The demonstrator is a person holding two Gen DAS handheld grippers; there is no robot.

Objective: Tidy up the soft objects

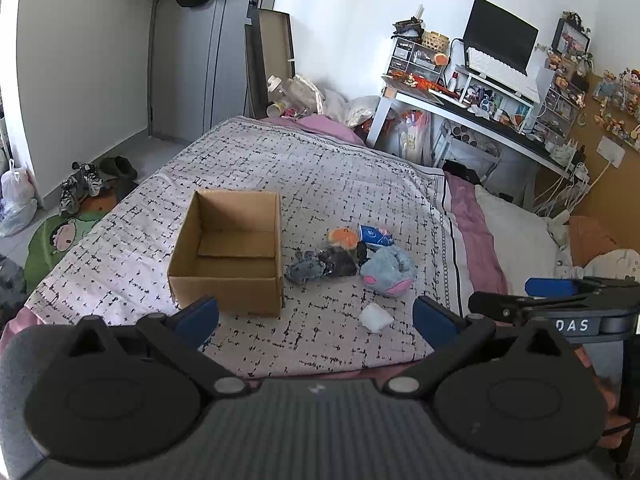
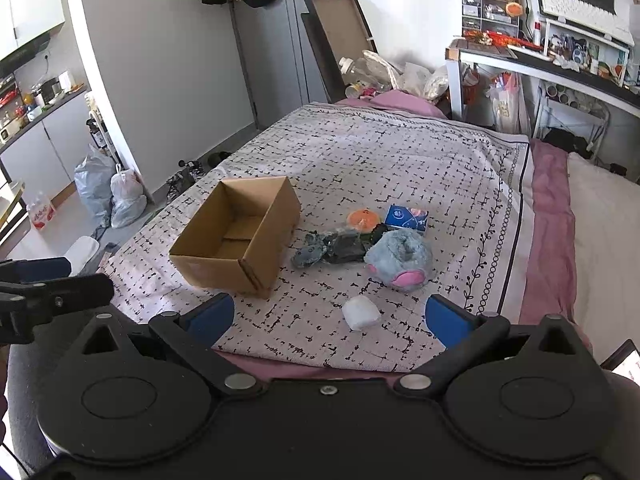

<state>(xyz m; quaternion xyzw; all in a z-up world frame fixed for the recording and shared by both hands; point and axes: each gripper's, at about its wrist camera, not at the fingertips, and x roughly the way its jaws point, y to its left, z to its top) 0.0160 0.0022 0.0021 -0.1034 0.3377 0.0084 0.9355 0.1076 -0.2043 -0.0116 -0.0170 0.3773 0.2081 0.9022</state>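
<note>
We look down on a bed (image 1: pixel 280 160) spread with a white cover marked with black dashes, pink sheet showing along its near and right edges. A cardboard box (image 1: pixel 228 256) stands open and empty left of the bed's middle, toward the near edge.

Just right of the box lies a cluster of soft objects. Largest is a blue plush toy (image 1: pixel 390 270) with pink patches, at the cluster's right. Touching its left side is a dark bundle (image 1: pixel 338 262), and left of that a grey plush (image 1: pixel 306 270) lies close by the box's right wall. Behind them, toward the far edge, sit a blue packet (image 1: pixel 376 236) and an orange round toy (image 1: pixel 342 237), side by side. A small white soft lump (image 1: pixel 375 317) lies apart, nearest the near edge.

Our left gripper (image 1: pixel 316 320) hangs over the near edge with its jaws spread wide, holding nothing. Our right gripper (image 2: pixel 330 316) hangs beside it, jaws likewise wide apart and empty, the white lump lying between its blue pads (image 2: pixel 450 320) in that view.
</note>
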